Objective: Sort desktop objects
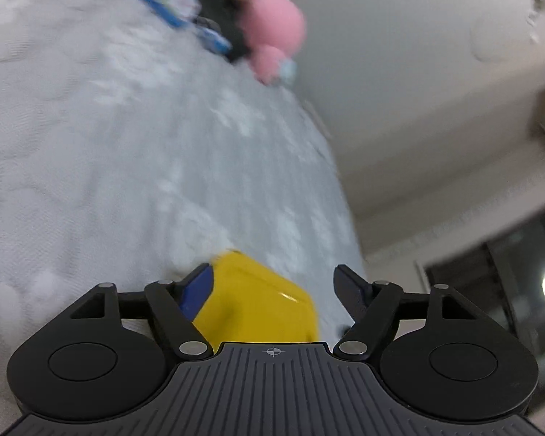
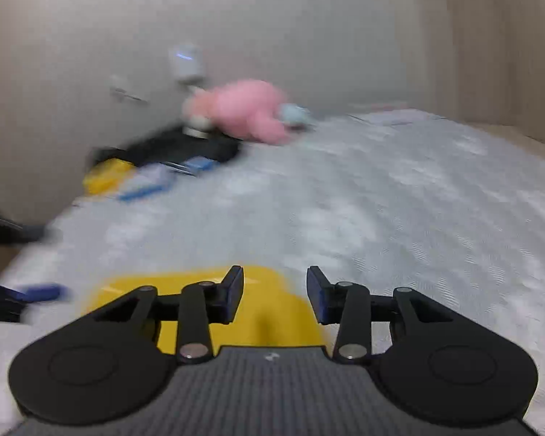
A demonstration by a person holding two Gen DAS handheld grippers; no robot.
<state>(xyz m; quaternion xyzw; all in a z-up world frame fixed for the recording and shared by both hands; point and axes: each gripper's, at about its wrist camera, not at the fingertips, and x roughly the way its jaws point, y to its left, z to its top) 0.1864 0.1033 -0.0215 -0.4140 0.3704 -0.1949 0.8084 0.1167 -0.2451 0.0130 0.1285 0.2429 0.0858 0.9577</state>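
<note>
Yellow box (image 1: 258, 298) lies on the pale quilted bedspread (image 1: 109, 145), between the fingers of the left gripper (image 1: 272, 290); jaws spread, right pad clear of it: released. Right gripper (image 2: 274, 296) hovers over the box's near edge, jaws partly apart, gripping nothing. Pink plush toy (image 2: 243, 110) lies well beyond the box, near the wall.
</note>
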